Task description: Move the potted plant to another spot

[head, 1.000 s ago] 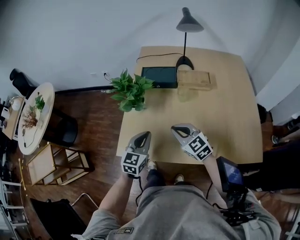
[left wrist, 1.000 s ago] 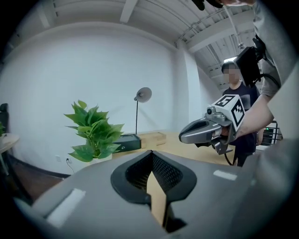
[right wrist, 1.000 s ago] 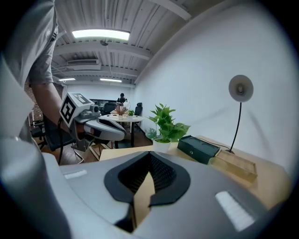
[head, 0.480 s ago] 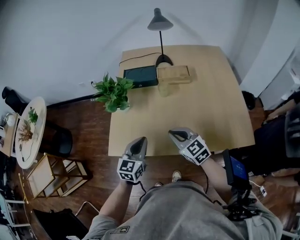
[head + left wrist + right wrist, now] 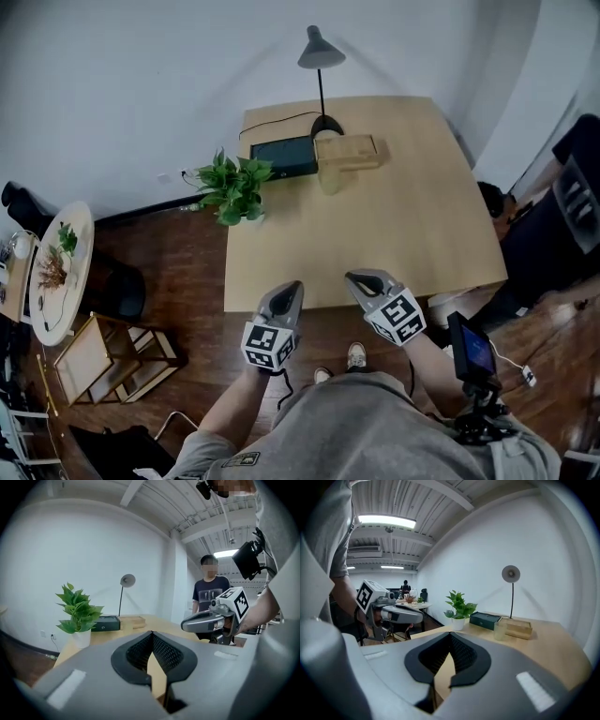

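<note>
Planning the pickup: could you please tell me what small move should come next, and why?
Probably reach the left gripper toward the potted plant, opening it: it hangs shut, empty, by the table's near edge, the plant on the far-left corner.

Things counted at one table (image 5: 394, 225)
One potted plant (image 5: 234, 187), one lamp (image 5: 321, 52), one dark box (image 5: 283, 155), one wooden box (image 5: 349, 150), one cup (image 5: 329, 178); two grippers, the left gripper (image 5: 292, 287) and the right gripper (image 5: 355, 278).

The potted plant (image 5: 234, 187) stands on the table (image 5: 394, 234), left edge.
</note>
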The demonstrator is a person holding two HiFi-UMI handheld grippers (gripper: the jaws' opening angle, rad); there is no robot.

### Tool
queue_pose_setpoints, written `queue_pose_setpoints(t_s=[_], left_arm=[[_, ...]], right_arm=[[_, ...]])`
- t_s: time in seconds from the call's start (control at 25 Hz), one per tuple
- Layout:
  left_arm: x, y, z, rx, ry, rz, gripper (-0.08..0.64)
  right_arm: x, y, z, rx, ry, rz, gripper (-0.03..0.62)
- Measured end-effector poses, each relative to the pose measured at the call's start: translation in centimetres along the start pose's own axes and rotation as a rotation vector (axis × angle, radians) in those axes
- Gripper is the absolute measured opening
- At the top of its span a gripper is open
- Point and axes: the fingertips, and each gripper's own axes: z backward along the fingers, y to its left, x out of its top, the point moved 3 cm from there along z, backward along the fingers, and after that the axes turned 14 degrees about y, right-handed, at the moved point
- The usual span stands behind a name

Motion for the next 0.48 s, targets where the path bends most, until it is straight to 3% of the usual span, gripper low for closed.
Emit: queue_pose_setpoints(t_s=[0.48], left_arm=[[-1.3,-2.1,3.0,-0.062,-0.028,-0.028,-0.008]], right_arm=[[-1.8,4.9,2.2,-0.056,-0.014,-0.052,0.006]])
